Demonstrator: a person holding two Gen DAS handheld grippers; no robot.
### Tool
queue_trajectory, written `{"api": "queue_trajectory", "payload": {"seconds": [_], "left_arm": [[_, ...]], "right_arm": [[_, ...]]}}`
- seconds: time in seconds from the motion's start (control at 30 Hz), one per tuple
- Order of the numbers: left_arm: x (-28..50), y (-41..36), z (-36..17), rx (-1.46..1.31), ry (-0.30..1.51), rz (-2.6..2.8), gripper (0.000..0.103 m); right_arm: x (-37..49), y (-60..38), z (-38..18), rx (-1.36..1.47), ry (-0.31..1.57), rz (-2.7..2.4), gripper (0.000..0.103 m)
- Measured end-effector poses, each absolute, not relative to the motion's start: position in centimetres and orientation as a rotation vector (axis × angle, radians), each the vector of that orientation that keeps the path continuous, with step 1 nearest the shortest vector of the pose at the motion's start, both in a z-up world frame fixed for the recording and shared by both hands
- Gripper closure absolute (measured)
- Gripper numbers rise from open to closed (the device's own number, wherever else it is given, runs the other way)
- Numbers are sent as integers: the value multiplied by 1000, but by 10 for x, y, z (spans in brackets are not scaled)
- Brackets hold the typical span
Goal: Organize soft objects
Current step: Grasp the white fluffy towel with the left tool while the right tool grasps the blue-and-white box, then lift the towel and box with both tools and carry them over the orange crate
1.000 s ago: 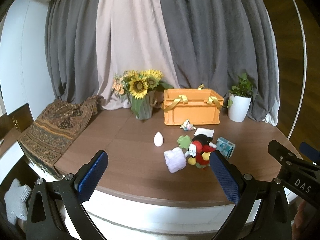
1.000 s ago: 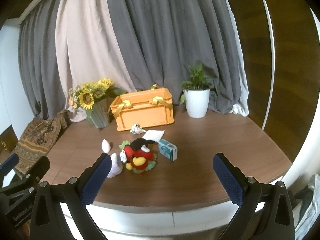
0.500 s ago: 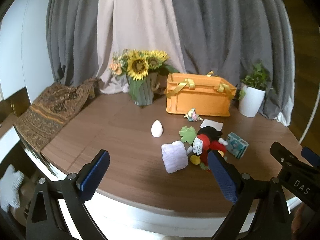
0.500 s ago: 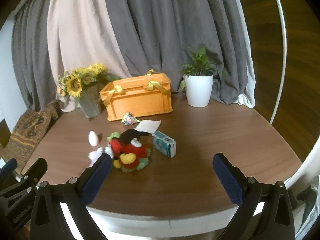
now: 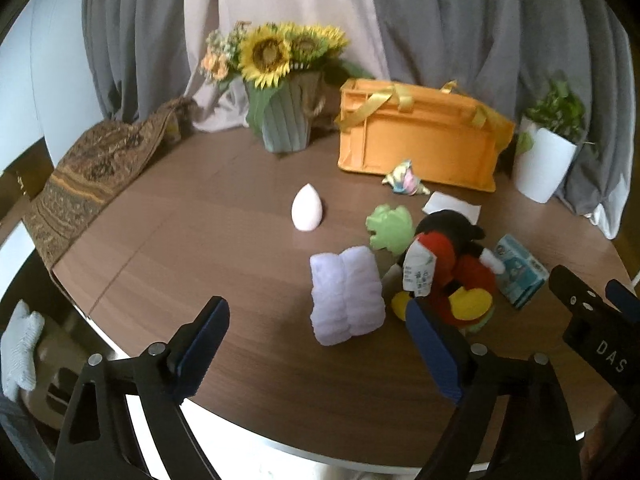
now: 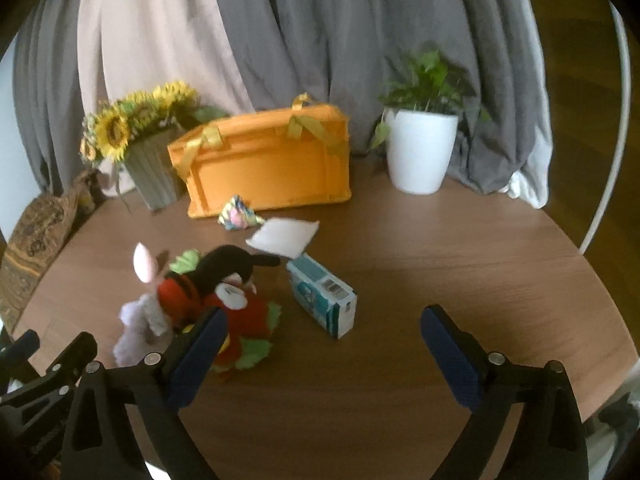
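Soft things lie in a cluster on the round wooden table [image 5: 208,248]: a folded lilac towel [image 5: 346,294], a red and black plush toy [image 5: 448,268], a green sponge shape [image 5: 390,227], a pale pink egg-shaped sponge [image 5: 306,213], a pastel toy [image 5: 403,178] and a white cloth [image 5: 452,203]. An orange crate [image 5: 420,144] with yellow ribbons stands behind them. My left gripper [image 5: 318,354] is open and empty, just short of the towel. My right gripper [image 6: 322,354] is open and empty, in front of the plush [image 6: 224,292] and a blue tissue box [image 6: 324,300].
A vase of sunflowers [image 5: 280,92] stands left of the crate and a white potted plant [image 5: 548,156] to its right. A patterned cloth [image 5: 92,176] drapes over the table's left edge. Curtains hang behind. The right gripper's body [image 5: 600,344] shows at the left view's right edge.
Both grippers have moved forward over the table edge and closer to the cluster, which now looks larger. Both stay open. No object has moved.
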State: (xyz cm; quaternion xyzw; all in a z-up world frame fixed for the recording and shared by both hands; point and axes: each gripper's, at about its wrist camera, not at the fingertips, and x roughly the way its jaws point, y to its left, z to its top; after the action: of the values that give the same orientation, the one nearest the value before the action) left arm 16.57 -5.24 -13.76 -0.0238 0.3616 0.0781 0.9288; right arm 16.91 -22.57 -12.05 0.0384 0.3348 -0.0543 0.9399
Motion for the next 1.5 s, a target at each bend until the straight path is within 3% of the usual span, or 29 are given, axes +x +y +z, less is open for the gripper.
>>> {"api": "queue_trajectory", "payload": {"seconds": [0.37,0.47,0.63,0.8,0.87,0.93,1.07,1.27,1.5], "left_arm": [[184,-66,-169,-108,766,274,20],[189,-67,-177,-124,772,276,30],[202,-69,-189,-119,781,279,32],[209,-66,-201,-134,803,269,39],[212,-66,-205,-136,812,253,53],[212,-68,-208,-120,811,252,54],[212,-70,-206,-98,803,244,55],[210,-71,-192,-86,774,241,58],[205,-71,-166,-77,727,251,60]], "right_arm": [[215,-241,-153,14,751,10,11],[226,-244,-161,12,755,28,13],[240,-245,-173,0,760,56,17],[245,-241,-184,-23,778,72,27],[248,-240,-187,-27,787,77,31],[249,-240,-190,-30,794,80,37],[249,-241,-193,-45,801,69,59],[247,-243,-187,-22,798,89,67],[243,-244,-167,-3,758,90,69]]}}
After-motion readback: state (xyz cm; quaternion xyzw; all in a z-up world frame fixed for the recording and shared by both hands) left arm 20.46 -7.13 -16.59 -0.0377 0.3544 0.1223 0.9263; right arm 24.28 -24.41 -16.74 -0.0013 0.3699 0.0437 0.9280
